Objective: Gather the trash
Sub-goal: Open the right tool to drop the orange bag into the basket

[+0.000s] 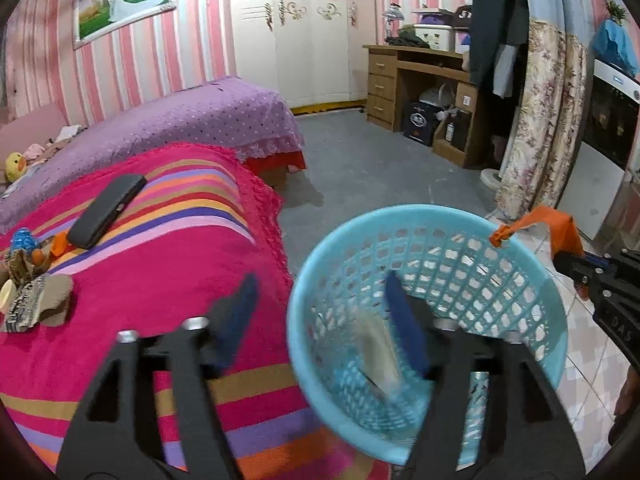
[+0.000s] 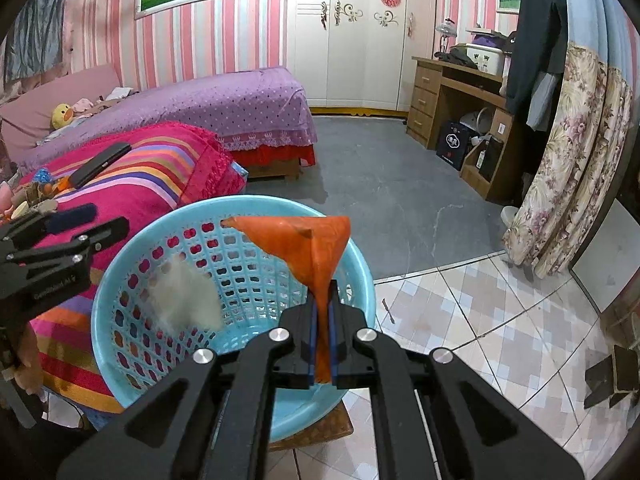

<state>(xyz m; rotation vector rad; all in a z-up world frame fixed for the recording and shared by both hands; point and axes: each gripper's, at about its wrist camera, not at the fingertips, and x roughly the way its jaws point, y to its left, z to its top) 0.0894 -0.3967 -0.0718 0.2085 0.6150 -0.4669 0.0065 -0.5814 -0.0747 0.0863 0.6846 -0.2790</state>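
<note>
While the striped pink blanket [image 1: 132,312] spreads out to the left of the left gripper [image 1: 324,316], the light blue mesh basket [image 1: 520,280] sits just ahead of both grippers, its rim tipped toward them. One finger of the left gripper is over the blanket and the other is over the basket's mouth; the jaws stand wide with nothing pressed between them. A blurred pale scrap [image 1: 378,354] shows inside the basket, just beside the left gripper's right finger; in the right wrist view it appears as a whitish smear [image 2: 188,300] against the mesh wall, left of the right gripper [image 2: 323,344]. The right gripper's jaws are clamped tight on an orange wrapper [image 2: 308,248], which fans upward from the fingertips above the basket's far rim. Far to the left of the left gripper, a black case [image 1: 106,210] lies on the blanket, with small crumpled scraps [image 1: 32,300] near it, well apart from the basket.
</note>
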